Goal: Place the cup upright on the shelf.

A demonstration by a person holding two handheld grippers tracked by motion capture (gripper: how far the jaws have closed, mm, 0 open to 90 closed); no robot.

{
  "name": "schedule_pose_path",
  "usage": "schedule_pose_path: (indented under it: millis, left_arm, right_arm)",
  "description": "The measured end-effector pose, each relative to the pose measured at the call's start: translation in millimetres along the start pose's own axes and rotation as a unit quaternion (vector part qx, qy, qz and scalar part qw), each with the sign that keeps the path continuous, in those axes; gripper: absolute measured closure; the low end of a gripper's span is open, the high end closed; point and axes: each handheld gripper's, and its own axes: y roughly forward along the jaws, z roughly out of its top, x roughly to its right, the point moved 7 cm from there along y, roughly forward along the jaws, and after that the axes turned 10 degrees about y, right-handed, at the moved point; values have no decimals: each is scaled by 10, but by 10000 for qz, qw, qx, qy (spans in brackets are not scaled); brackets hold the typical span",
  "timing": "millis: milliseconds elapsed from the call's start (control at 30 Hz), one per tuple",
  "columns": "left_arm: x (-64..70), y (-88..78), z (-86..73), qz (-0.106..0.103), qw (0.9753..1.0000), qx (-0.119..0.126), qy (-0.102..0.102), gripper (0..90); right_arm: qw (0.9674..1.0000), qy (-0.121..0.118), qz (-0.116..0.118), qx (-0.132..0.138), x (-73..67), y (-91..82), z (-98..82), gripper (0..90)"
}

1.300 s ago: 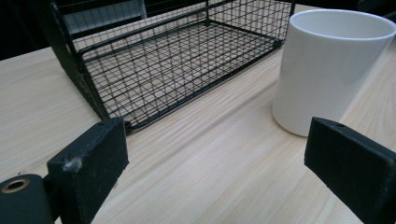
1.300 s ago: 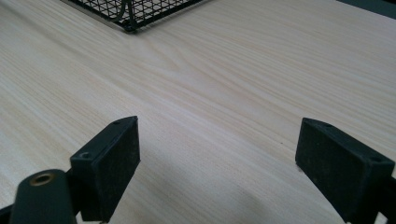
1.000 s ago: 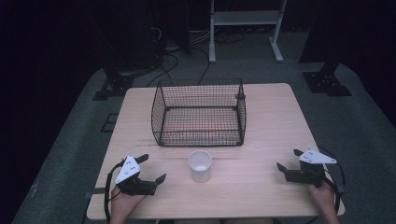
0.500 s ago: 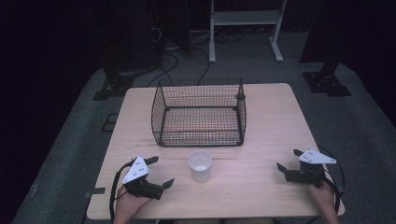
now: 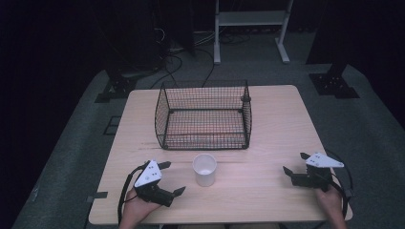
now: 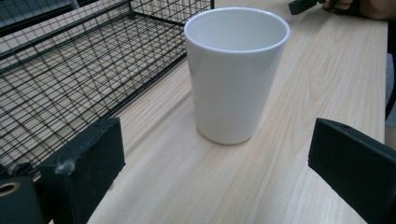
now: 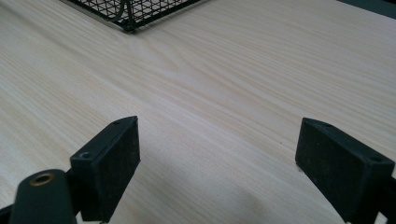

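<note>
A white cup (image 5: 204,169) stands upright and empty on the wooden table (image 5: 267,138), just in front of a black wire basket (image 5: 204,116). My left gripper (image 5: 172,178) is open a short way left of the cup, jaws pointing at it. In the left gripper view the cup (image 6: 236,70) sits ahead between the wide-spread jaws, untouched, with the basket (image 6: 70,74) to its left. My right gripper (image 5: 294,163) rests open near the table's right front corner, over bare wood (image 7: 219,93).
The basket is empty and takes up the table's middle back. Its corner (image 7: 126,11) shows at the top of the right gripper view. Dark floor, cables and a white stand (image 5: 250,19) lie beyond the table.
My left gripper has shifted right and a little forward, closing in on the cup. The right gripper has stayed put.
</note>
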Motion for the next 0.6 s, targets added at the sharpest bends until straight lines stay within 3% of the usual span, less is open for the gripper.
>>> schedule_pose_path:
  millis: [300,600]
  left_arm:
    - [38,110,86,-182,9998,-69,86,29]
    - [76,277,153,-394,9984,-345,201,29]
  right_arm:
    - [10000,-3,-30,-4,-1,0,-1,131]
    - [10000,-32,-24,2,-4,1,0,131]
